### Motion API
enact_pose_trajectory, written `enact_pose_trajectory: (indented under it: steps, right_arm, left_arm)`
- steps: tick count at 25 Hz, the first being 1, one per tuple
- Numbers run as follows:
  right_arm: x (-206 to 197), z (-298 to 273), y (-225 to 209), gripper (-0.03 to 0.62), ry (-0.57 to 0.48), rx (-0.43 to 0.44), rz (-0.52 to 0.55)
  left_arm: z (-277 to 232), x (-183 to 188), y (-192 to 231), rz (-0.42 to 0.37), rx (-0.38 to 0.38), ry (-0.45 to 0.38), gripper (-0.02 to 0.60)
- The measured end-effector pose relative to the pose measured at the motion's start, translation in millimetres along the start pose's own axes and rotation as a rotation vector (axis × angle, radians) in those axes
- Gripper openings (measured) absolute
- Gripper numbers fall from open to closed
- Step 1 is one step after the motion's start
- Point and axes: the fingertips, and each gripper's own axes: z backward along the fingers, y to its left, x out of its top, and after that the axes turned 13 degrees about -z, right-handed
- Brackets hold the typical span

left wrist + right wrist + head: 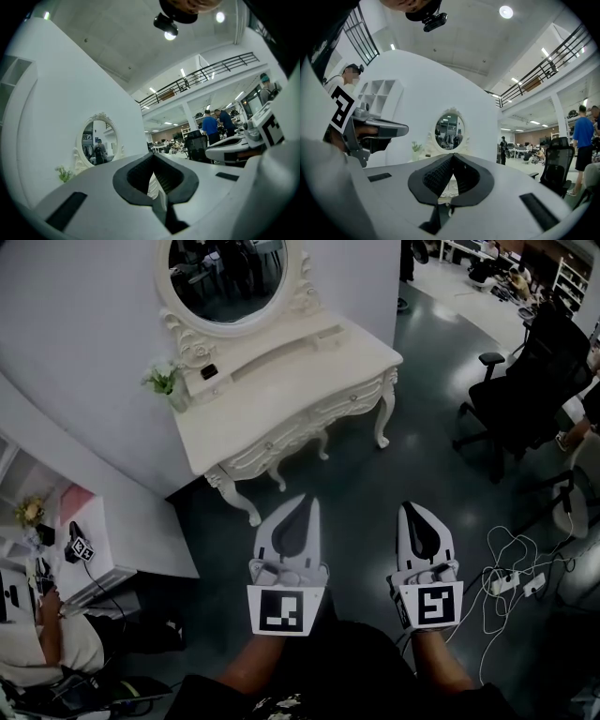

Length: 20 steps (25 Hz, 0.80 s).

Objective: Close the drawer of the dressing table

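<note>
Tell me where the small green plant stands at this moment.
In the head view, the plant stands at the upper left, on the left end of the dressing table, close beside the oval mirror.

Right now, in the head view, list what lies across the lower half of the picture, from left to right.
Seated person → left gripper → right gripper → white cables and power strip on the floor.

White left tool (311,499), right tool (411,507), black-and-white marker cubes (279,609)
</note>
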Motion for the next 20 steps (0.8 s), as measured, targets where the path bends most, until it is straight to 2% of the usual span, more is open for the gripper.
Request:
enact_pose_trajectory:
  steps: [10,20]
  right_arm:
    - [0,-61,4,0.000,0.012,-0.007,0.014]
    - [0,-127,5,0.000,0.013,-0.056,0.024]
  left_arm:
    - [-46,-17,37,0.024,-0.022,-0.009,0.003]
    - [-97,-37,81,0.042,-0.067,-0.018,0.003]
